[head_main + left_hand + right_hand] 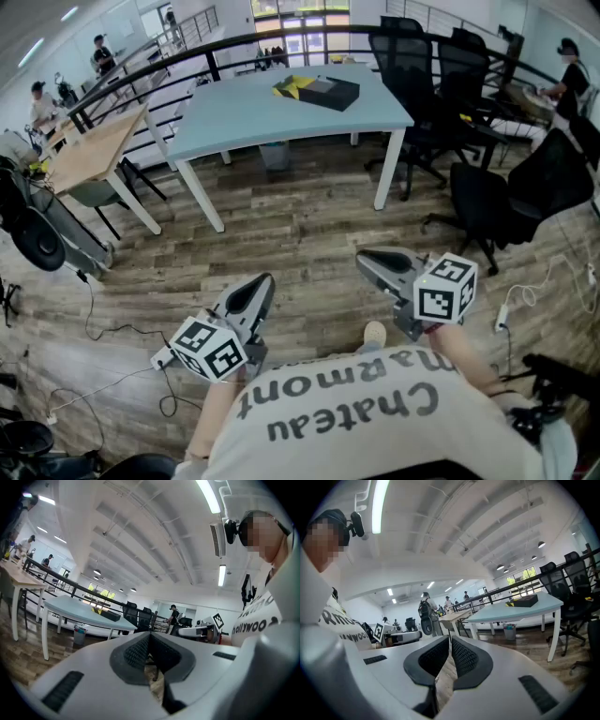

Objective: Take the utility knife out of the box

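Closest to the person's body, the left gripper [265,281] and right gripper [363,260] are held low over the wooden floor [291,225]. On each, the 2 jaws are pressed together with nothing between them. Well beyond both grippers stands a light blue table [234,117]. A black box [328,92] lies on its far part, with a yellow piece at its left edge. The utility knife itself cannot be made out from here. To the table's right stand black office chairs [412,70].
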The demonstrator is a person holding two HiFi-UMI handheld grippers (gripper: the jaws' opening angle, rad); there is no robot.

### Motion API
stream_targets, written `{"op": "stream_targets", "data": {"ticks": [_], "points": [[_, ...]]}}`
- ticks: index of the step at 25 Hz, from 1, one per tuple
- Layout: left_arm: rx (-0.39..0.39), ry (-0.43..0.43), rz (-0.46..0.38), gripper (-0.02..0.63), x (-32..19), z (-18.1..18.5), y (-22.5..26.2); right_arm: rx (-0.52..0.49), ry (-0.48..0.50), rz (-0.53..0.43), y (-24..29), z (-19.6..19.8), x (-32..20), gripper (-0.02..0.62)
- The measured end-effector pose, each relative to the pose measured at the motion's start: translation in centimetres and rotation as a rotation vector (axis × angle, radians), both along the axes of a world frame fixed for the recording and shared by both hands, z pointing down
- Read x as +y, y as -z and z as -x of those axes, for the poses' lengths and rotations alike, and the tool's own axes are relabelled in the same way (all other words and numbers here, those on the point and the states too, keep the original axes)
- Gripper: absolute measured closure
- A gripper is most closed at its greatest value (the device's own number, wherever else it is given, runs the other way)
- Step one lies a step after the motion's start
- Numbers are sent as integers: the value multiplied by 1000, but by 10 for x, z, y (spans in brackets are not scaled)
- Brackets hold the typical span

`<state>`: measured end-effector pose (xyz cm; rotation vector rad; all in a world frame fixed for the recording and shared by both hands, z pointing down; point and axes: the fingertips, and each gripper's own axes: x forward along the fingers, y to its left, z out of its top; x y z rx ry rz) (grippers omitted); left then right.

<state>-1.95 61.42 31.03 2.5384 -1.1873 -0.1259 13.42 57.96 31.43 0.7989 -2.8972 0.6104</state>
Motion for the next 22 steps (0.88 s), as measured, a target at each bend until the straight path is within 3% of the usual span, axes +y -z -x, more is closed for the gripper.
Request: {"op": "stream_targets", "data": {"ticks": [12,22], "points": [[20,5,24,604,-7,10,-5,-14,-22,32,-8,7,-9,548],[61,6,21,604,-51,12,-7,-43,-30,107,-27,11,-58,548]]}}
